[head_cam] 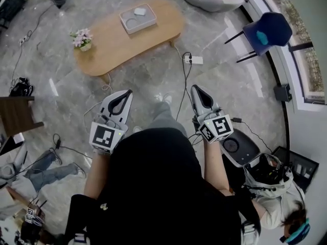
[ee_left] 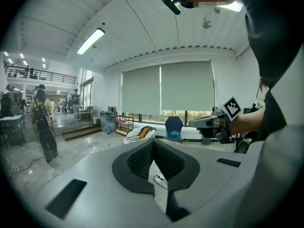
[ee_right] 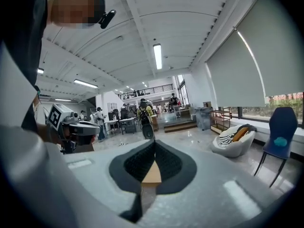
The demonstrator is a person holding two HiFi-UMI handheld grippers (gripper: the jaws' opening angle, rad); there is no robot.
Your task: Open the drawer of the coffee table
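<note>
Well, in the head view we look steeply down past our own black top [head_cam: 153, 188] at both grippers, held out in front of us. The left gripper [head_cam: 128, 92] has its jaws closed tip to tip with nothing between them. Its own view shows only grey floor and a bit of cable through the slit behind the pads. The right gripper [head_cam: 195, 88] is likewise closed and empty, and through its slit we see a tan sliver that we cannot identify for certain.

The coffee table [head_cam: 158, 37], an oval wooden one, lies at 12 o'clock, well apart from both grippers. From above we see only its top, and the drawer is hidden beneath that top, so we cannot tell its state. On the table a grey tray [head_cam: 147, 22] sits toward 1 o'clock, holding a small white thing [head_cam: 139, 11] too small to make out. A flower pot [head_cam: 82, 39] stands near the end at 10 o'clock.

On the floor just beside the table's near edge lies a power strip [head_cam: 195, 59]. A blue chair [head_cam: 266, 30] stands at 2 o'clock, and a lounge seat [head_cam: 209, 0] is cut off by the top edge. At 4 o'clock a second person [head_cam: 276, 188] is partly out of frame, and at 8 o'clock we see only legs in jeans [head_cam: 51, 172].
</note>
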